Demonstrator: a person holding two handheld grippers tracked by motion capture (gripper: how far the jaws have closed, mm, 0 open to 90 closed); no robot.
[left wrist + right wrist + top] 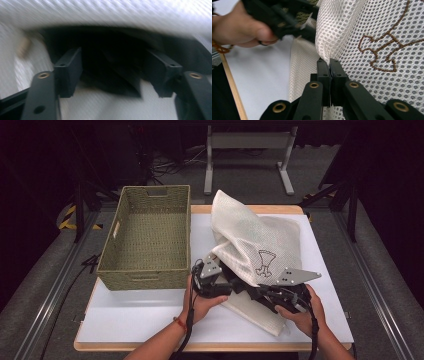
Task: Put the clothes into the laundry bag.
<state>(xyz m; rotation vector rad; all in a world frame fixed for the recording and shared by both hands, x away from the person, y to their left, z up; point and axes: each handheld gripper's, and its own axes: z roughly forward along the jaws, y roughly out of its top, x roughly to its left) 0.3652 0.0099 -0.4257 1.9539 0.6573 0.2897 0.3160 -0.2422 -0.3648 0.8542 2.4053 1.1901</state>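
On the white worktop [150, 315], right of a woven green basket [147, 240], lies a white mesh bag [252, 237] with a brown outline figure [265, 262] stitched on it. Part of the bag is lifted into a peak near the far edge of the worktop, while the rest spreads flat toward the person.

At the bag's near edge the right gripper [330, 65] has its jaws pressed together on a fold of the mesh, the fabric pinched between the pads just beside the stitched figure. The right hand [300, 312] holds that gripper low over the bag's near right part.

The left gripper [115, 72] has its jaws standing well apart, pointing into the dark opening of the bag under a raised layer of mesh; the pads press on nothing. Inside the opening something black [117, 75] shows, too blurred to make out. The left hand [202, 302] sits just in front of the basket's near right corner, close to the bag's mouth, and the two grippers are near each other.
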